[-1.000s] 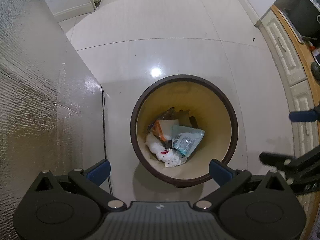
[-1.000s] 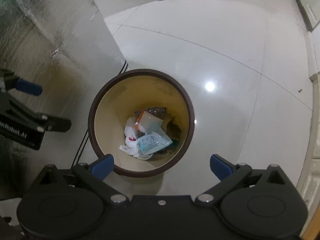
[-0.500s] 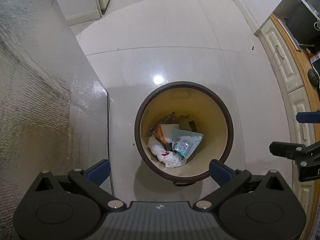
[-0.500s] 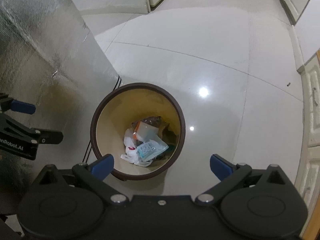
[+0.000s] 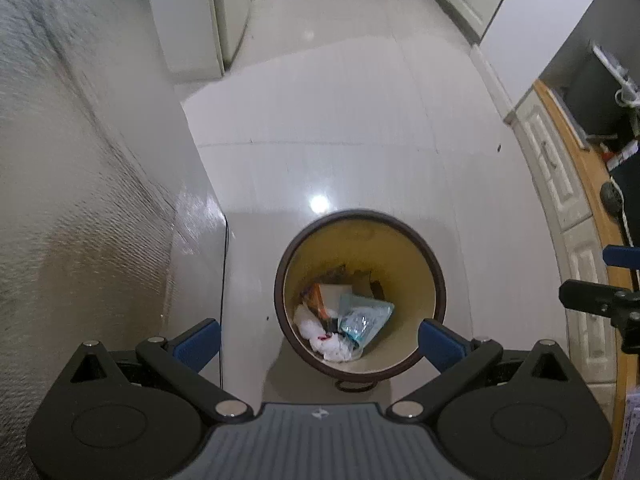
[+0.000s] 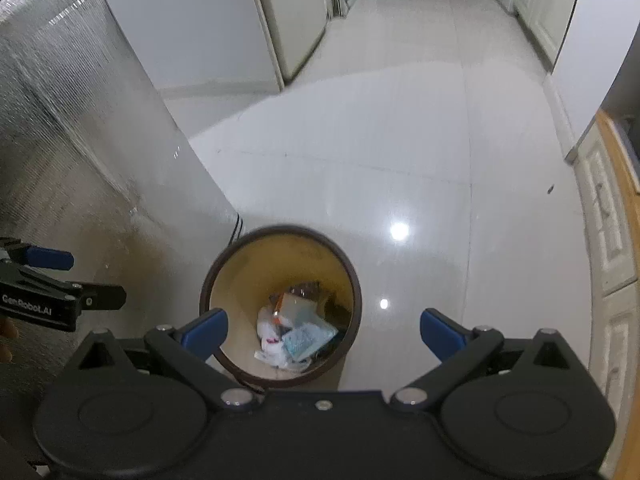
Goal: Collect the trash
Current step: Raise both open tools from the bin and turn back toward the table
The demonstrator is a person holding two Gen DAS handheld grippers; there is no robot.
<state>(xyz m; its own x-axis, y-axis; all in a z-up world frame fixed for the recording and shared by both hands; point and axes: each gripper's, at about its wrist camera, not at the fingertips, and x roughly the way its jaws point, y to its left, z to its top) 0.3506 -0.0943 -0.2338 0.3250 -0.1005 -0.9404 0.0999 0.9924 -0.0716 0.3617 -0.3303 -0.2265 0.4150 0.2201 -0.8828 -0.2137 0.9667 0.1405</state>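
A round brown bin (image 5: pixel 362 216) with a yellow inside stands on the white tile floor, and also shows in the right wrist view (image 6: pixel 280 232). At its bottom lies trash (image 5: pixel 344 318): a clear blue packet, white crumpled tissue with red marks, an orange wrapper. The trash shows in the right wrist view too (image 6: pixel 298 338). My left gripper (image 5: pixel 320 342) is open and empty, high above the bin. My right gripper (image 6: pixel 322 330) is open and empty, also high above it. Each gripper shows at the edge of the other's view.
A silver textured appliance side (image 5: pixel 80 200) stands close on the left, with a black cable (image 5: pixel 222 280) running down by it. White cabinets with a wooden counter edge (image 5: pixel 576 184) line the right. A white appliance (image 6: pixel 288 20) stands farther back. Open tile floor (image 6: pixel 380 140) stretches ahead.
Both grippers have risen and tilted up, so the bin looks smaller and lower in view and more of the corridor shows. Both stay open and empty.
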